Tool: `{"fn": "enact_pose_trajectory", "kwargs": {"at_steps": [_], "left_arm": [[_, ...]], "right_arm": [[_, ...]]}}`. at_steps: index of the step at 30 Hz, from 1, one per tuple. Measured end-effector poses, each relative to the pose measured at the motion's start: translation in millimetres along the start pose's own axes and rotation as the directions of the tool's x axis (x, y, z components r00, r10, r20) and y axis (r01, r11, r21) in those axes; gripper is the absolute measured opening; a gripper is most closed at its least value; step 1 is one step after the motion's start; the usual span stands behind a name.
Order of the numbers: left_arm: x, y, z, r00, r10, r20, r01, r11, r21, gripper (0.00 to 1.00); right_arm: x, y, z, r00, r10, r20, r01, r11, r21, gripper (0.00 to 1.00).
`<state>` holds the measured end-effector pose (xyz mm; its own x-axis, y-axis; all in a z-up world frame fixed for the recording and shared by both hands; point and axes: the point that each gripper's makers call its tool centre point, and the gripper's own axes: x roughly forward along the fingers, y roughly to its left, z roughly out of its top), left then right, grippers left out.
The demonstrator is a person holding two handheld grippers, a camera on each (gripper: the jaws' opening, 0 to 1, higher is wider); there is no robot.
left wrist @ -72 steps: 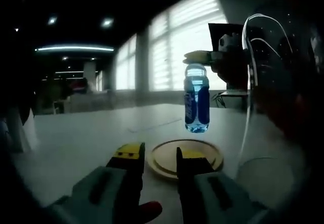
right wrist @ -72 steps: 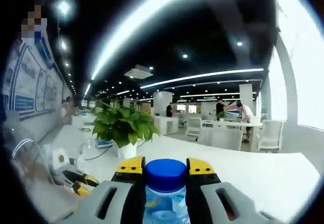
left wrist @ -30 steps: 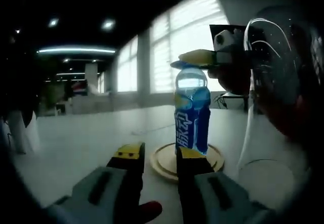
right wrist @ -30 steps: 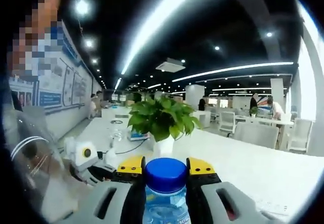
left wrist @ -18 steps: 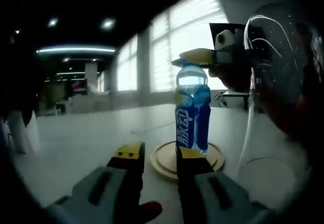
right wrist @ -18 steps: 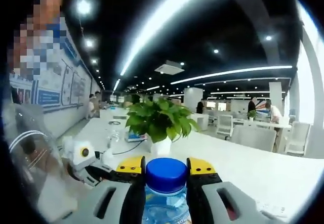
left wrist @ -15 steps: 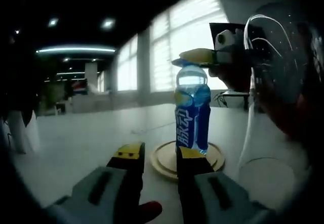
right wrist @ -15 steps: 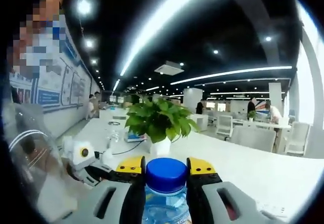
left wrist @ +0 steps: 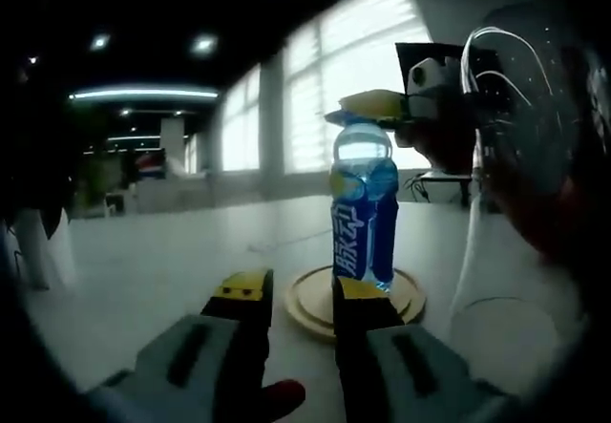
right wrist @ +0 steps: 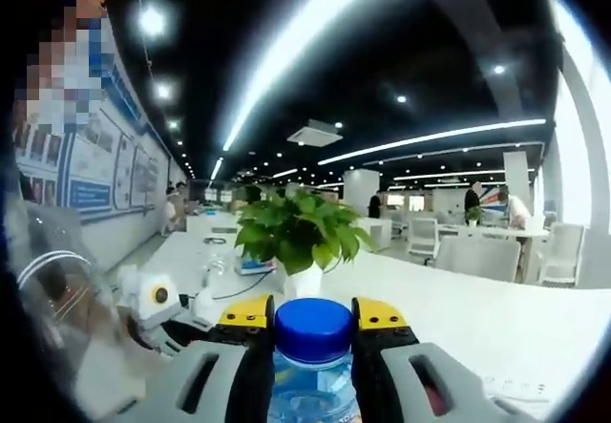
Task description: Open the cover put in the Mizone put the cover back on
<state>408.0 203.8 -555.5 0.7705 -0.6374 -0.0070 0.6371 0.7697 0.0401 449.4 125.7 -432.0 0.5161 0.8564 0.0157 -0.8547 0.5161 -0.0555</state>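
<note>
A Mizone bottle (left wrist: 363, 208) with a blue label and blue cap (right wrist: 313, 329) stands upright over a round wooden base (left wrist: 406, 299). Its bottom is at the disc; I cannot tell if it rests there. My right gripper (left wrist: 365, 117) comes in from the right and is shut on the bottle's neck, its yellow-tipped jaws close on both sides just below the cap (right wrist: 313, 327). My left gripper (left wrist: 302, 294) hovers low in front of the base, open, with nothing between its jaws. A clear dome cover (left wrist: 511, 242) stands to the right of the base, also seen as a clear dome cover (right wrist: 43, 299).
The white table (left wrist: 143, 261) spreads out to the left of the base. A potted green plant (right wrist: 301, 237) stands on the white table (right wrist: 516, 323) beyond the bottle. Office desks, chairs and people are far behind. Bright windows (left wrist: 353, 79) lie behind the bottle.
The bottle came down from hanging above the wooden base to the disc. Over the last half second it has hardly moved. The left gripper has stayed put.
</note>
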Motion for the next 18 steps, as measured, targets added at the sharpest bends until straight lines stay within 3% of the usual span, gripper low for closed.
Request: {"fn": "enact_pose_trajectory", "kwargs": {"at_steps": [18], "left_arm": [[-2.3, 0.7, 4.9, 1.000, 0.004, 0.015, -0.003, 1.000, -0.006, 0.19]], "right_arm": [[1.6, 2.5, -2.2, 1.000, 0.006, -0.001, -0.006, 1.000, -0.009, 0.29]]}}
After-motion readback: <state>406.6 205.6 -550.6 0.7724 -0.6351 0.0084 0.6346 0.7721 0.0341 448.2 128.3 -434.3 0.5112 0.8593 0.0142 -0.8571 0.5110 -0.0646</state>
